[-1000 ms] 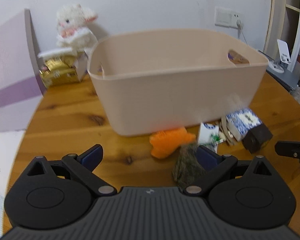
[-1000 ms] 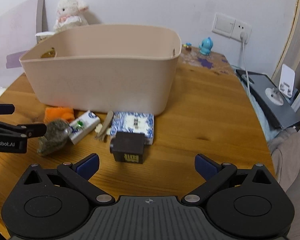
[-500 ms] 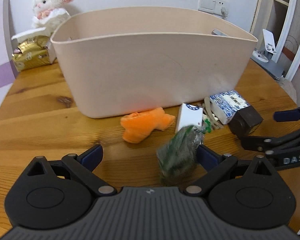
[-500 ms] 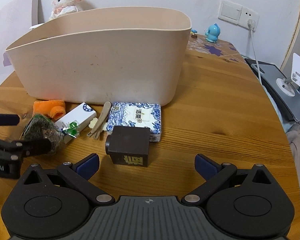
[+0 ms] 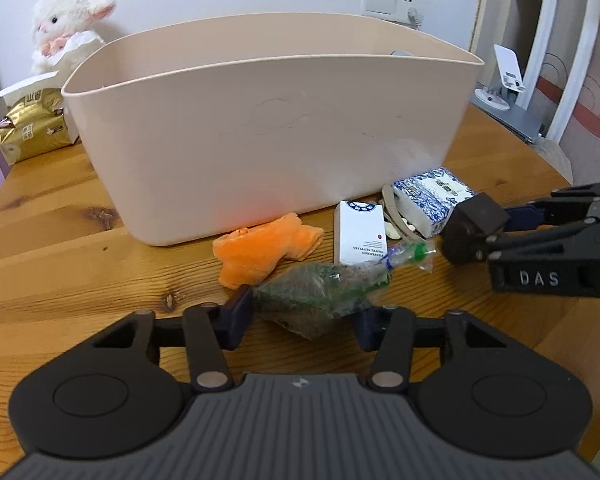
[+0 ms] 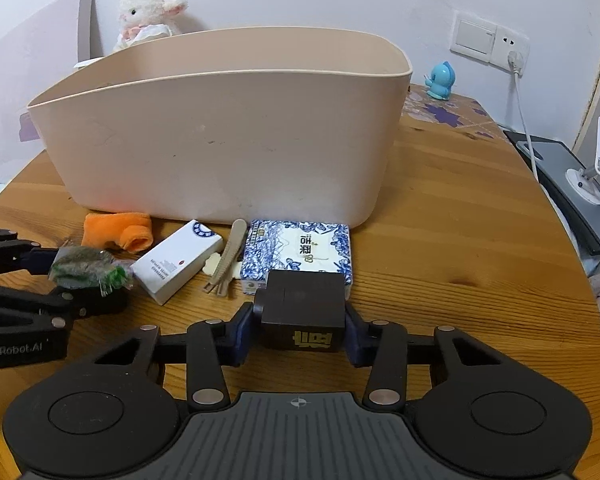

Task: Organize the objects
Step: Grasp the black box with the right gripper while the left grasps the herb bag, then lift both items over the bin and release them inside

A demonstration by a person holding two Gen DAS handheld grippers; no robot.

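A beige plastic bin (image 5: 268,136) stands on the wooden table, also in the right wrist view (image 6: 220,148). My left gripper (image 5: 306,316) is shut on a clear bag of green stuff (image 5: 324,292), also seen from the right (image 6: 86,266). My right gripper (image 6: 300,334) is shut on a dark brown box (image 6: 304,316), which also shows in the left wrist view (image 5: 474,228). In front of the bin lie an orange cloth (image 5: 260,250), a white box (image 5: 360,232), a blue-patterned tissue pack (image 6: 300,250) and a tan clip (image 6: 230,256).
A white plush lamb (image 5: 66,32) and a gold packet (image 5: 32,130) sit behind the bin at the left. A blue figurine (image 6: 440,80), a wall socket with cable (image 6: 512,52) and a grey stand (image 6: 580,184) are at the right.
Both grippers have closed: the left on the green bag, the right on the dark brown box. Both moved in closer to the items in front of the bin.
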